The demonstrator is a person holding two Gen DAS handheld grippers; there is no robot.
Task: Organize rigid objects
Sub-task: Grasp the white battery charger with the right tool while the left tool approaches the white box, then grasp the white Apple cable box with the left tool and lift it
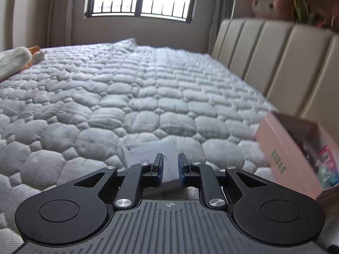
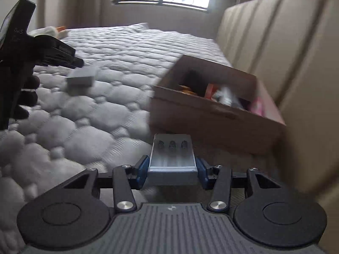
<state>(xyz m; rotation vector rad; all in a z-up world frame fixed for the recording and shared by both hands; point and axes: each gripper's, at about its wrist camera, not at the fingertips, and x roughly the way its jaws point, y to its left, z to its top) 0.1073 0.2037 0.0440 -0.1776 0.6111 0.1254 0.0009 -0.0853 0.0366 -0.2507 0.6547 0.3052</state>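
Here the right gripper [image 2: 172, 170] has its jaws clamped on a grey battery charger [image 2: 172, 154] with three springs showing, held just above the bed [image 2: 84, 127] near the pink box [image 2: 211, 118] at the headboard side. The step looks like carrying it to that box; next it needs lifting over the rim. The left gripper [image 1: 170, 169], jaws narrowly parted, straddles a flat grey case [image 1: 148, 150] on the quilt; whether it grips is unclear.

We observe our right gripper [image 2: 172, 169] clamped on a grey battery charger [image 2: 172, 155] above the quilted mattress [image 2: 89, 127], with the open cardboard box [image 2: 211, 114] at one o'clock and the left gripper [image 2: 78, 63] over a grey box [image 2: 81, 79] at ten o'clock.
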